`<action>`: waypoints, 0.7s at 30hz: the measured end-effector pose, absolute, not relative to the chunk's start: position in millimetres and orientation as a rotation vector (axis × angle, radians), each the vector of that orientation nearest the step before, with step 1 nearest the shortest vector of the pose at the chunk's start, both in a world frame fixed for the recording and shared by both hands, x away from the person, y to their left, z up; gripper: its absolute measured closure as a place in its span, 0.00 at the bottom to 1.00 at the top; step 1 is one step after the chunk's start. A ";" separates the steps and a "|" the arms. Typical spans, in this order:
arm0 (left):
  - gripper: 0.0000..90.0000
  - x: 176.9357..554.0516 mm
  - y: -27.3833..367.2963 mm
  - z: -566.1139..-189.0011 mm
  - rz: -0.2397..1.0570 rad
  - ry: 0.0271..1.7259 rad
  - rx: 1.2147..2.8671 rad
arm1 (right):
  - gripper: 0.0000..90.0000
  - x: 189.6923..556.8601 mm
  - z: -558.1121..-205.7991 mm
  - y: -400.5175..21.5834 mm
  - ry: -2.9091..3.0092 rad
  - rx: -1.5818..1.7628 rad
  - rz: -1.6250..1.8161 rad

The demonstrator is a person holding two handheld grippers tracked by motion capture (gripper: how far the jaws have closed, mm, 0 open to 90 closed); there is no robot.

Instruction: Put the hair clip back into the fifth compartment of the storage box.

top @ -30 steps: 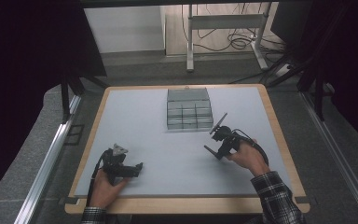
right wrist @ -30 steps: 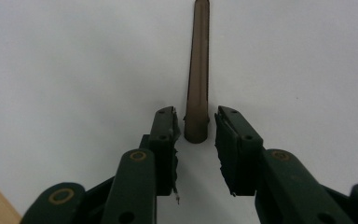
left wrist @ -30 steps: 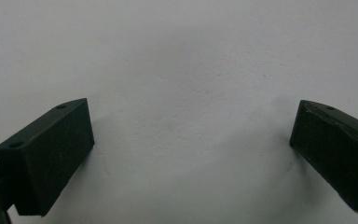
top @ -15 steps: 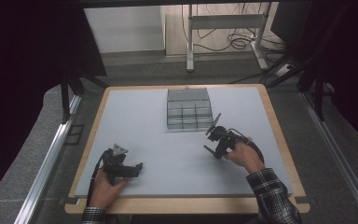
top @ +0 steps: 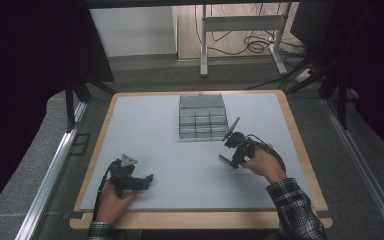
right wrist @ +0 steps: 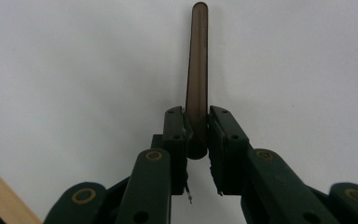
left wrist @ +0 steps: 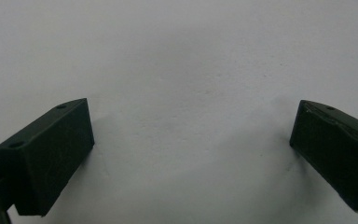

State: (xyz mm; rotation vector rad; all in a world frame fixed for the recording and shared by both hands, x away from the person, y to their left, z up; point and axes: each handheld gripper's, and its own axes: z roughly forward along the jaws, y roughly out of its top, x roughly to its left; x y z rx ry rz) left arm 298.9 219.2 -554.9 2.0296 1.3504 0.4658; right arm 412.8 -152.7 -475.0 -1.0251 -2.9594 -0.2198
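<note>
A thin brown rod [right wrist: 198,70] is pinched between the pads of the right gripper [right wrist: 196,133], held by its lower end so that most of its length sticks out past the fingertips. In the high view the right gripper [top: 234,146] is seen near the right side of the white table mat [top: 170,150], just beside a clear compartment box [top: 202,116], and the jaws have just been closing onto the rod. The left gripper [top: 139,181] rests low at the near left, its jaws spread wide over bare mat with nothing between them.

The grip is judged risky: only a short end is clamped, so the rod could pivot or slide out if it is swung quickly or knocked against the box wall (the rod looks smooth and rounded, which gives the pads little to bite on). A slim, straight, matte stick with a rounded tip is shown. The pads are flat black blocks; the mat is plain and slightly grainy, edged by a pale wooden table rim [top: 300,150]; the box is a rigid see-through grid of small cells
</note>
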 end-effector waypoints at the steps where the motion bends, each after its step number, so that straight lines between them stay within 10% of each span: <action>1: 0.00 298.9 219.2 -554.9 0.466 1.350 2.030 | 0.85 412.7 -473.7 -152.6 -2.961 -1.021 -0.221; 21: 0.00 298.9 219.2 -554.9 0.465 1.350 2.029 | 0.85 415.3 -446.1 -150.5 -2.998 -1.000 -0.324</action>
